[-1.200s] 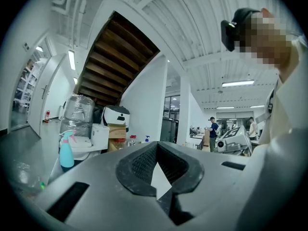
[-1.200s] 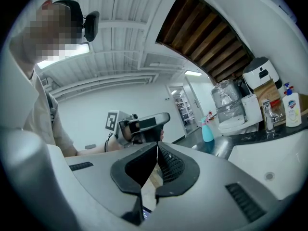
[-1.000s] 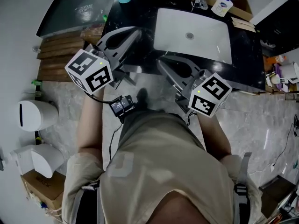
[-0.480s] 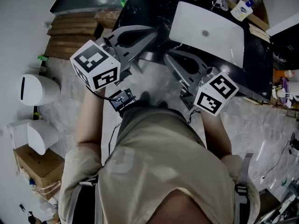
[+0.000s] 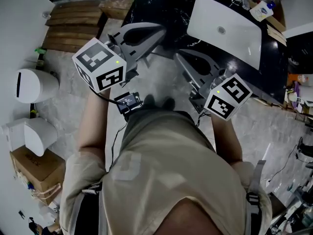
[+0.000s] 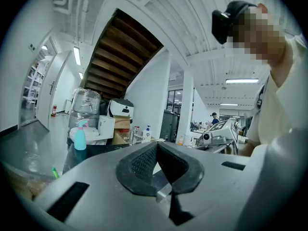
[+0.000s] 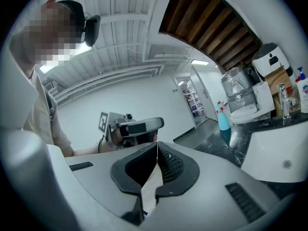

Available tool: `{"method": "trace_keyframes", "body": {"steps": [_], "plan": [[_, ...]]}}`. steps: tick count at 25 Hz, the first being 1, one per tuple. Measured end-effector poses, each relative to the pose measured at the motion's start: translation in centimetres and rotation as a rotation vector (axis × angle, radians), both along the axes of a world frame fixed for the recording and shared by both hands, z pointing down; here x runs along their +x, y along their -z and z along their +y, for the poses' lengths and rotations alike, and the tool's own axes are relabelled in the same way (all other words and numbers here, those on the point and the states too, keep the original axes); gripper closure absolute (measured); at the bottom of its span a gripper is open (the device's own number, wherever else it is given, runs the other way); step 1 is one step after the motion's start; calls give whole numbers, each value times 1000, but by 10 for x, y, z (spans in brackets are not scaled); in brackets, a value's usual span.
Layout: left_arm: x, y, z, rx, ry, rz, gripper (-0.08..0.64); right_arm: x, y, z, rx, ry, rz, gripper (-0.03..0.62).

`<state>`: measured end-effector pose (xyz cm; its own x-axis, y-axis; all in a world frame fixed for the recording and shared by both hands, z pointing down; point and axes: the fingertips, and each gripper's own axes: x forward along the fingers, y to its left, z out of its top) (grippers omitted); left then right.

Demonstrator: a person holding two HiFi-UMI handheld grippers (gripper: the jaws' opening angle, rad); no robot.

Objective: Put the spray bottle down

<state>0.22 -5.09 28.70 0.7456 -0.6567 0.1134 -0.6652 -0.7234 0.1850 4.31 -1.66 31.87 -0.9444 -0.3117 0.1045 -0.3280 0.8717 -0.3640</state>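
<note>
Spray bottle [image 6: 80, 137] apparently stands on counter [image 6: 99, 149], well beyond closed fingers [image 6: 142, 163].

Black counter [image 5: 166, 4]: white basin [image 5: 225, 31], teal spray bottle [image 6: 80, 139]

Teal spray bottle [image 6: 80, 138], pink trigger head, standing upright on dark countertop [image 6: 96, 150].

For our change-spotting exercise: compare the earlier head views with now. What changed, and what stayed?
The sink and black counter slid toward the head view's upper right; the spray bottle left that view. The left claw and right claw stayed shut and empty.
</note>
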Motion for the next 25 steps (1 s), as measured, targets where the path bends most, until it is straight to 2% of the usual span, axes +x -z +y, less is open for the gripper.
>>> {"method": "trace_keyframes", "body": {"steps": [12, 20, 25], "plan": [[-25, -1, 12, -3, -36, 29, 551, -28, -3, 5, -9, -30, 14, 572], [-35, 0, 27, 10, -48, 88, 551, -37, -8, 9, -6, -63, 24, 572], [-39, 11, 38, 52, -41, 155, 551, -39, 2, 14, 30, -96, -18, 572]]}}
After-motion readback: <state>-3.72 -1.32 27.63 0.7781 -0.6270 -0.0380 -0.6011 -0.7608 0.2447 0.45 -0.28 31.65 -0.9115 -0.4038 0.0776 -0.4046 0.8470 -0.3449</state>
